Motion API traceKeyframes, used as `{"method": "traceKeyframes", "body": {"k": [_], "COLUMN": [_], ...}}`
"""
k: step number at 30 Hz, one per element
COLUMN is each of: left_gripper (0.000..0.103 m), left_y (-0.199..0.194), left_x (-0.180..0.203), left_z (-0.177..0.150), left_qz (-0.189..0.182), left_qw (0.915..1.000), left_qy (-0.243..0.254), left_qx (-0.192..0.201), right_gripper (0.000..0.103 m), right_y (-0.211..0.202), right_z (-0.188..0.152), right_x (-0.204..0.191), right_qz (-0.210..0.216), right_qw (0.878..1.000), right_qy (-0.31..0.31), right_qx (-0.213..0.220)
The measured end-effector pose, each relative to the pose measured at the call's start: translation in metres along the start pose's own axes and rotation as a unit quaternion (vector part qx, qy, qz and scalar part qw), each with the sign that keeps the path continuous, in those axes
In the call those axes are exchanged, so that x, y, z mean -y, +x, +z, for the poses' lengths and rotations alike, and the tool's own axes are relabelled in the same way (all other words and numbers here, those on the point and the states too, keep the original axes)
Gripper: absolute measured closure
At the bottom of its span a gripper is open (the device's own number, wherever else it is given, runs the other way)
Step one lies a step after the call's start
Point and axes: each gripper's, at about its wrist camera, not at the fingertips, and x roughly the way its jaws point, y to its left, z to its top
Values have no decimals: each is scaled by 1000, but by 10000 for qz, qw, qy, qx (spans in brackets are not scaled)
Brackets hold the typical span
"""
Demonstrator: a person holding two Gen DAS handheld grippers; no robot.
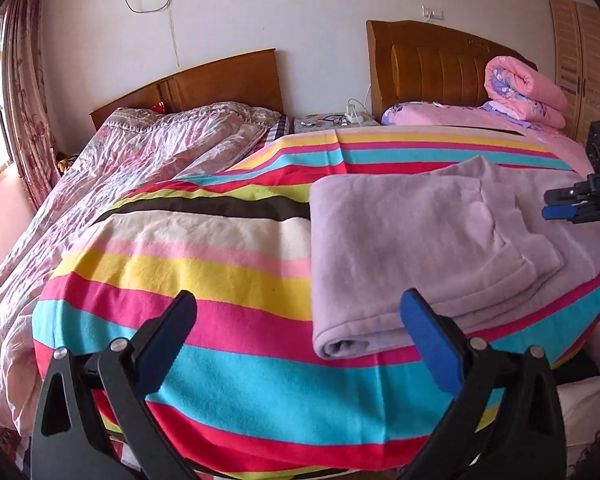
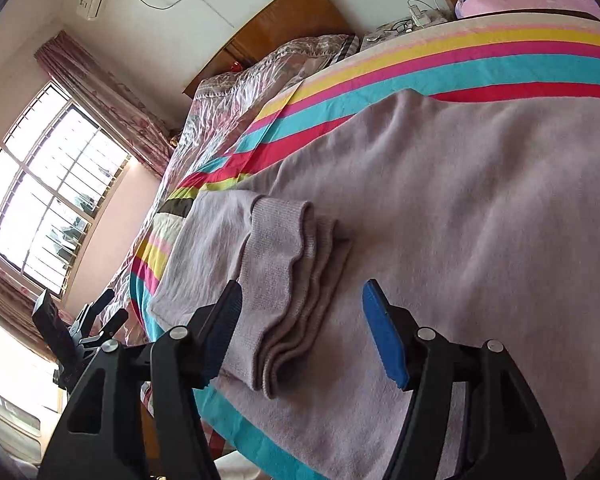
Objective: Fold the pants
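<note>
Bedroom walls in off-white fill the top of the left wrist view, with a window and patterned red curtain [image 1: 24, 92] at the far left edge. Moving right, a bed under a crinkled pink floral quilt [image 1: 112, 172] runs toward a wooden headboard [image 1: 204, 84]; next comes a small nightstand [image 1: 334, 122] carrying cables and a white charger, then a padded brown headboard [image 1: 432, 68] and a rolled pink quilt [image 1: 524, 92] in the upper right. A striped blanket [image 1: 204, 264] in bright bands covers the near bed and takes up the middle of the frame.

On that blanket, right of centre, lie the pants [image 1: 416, 252], pale lilac fleece, folded into a broad stack. Their long axis runs from the lower middle of the frame up toward the right, and the rolled fold edge faces the lower centre. In the right wrist view the pants [image 2: 460, 220] spread across most of the frame, with the ribbed cuffs [image 2: 288, 280] stacked at centre, lying on the fabric and pointing toward the bottom edge.

The left tongs [image 1: 300, 328] are spread wide and hold nothing; the blue right finger stands just in front of the fold edge, and contact cannot be told. The right tongs [image 2: 300, 328] are likewise released and wide apart, straddling the cuffs from above; whether they touch the cloth is not clear. Each tool also appears in the other's view: the right tongs at the right edge, the left tongs at the lower left.
</note>
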Motion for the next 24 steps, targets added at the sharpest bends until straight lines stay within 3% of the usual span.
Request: {"method": "traceKeyframes", "body": {"k": [3,7,8,10,12,18,21,23,24], "left_gripper": [1,1,2,2,2,2,2,2,2], "left_y": [26,68,76,78,76,74,86,89,87], "left_x": [33,95,107,120,118,123,136,136,134], "left_z": [19,9,3,-6,-3,16,11,7,8], "left_qz": [-376,-703,-750,-724,-834,-719,-545,-607,-689], "left_qw": [9993,9928,9901,9887,9884,9866,9813,9833,9840], "left_qy": [49,775,936,1124,1067,1344,1685,1562,1480], "left_qx": [-57,-592,-724,-684,-686,-580,-759,-710,-710], "right_gripper": [40,44,49,83,87,89,88,88,88], "right_y": [26,42,45,48,47,24,36,49,51], "right_z": [23,23,19,16,18,35,34,29,28], "right_x": [9,-9,-14,-19,-21,-59,-41,-21,-10], "right_qz": [-96,-11,-56,-193,-148,-350,-557,-982,-806], "right_qw": [9998,9980,9972,9959,9963,9920,9930,9904,9934], "right_qy": [113,-242,-359,-500,-499,-1217,-1004,-909,-739], "right_qx": [-156,-576,-660,-734,-677,21,-261,-340,-339]}}
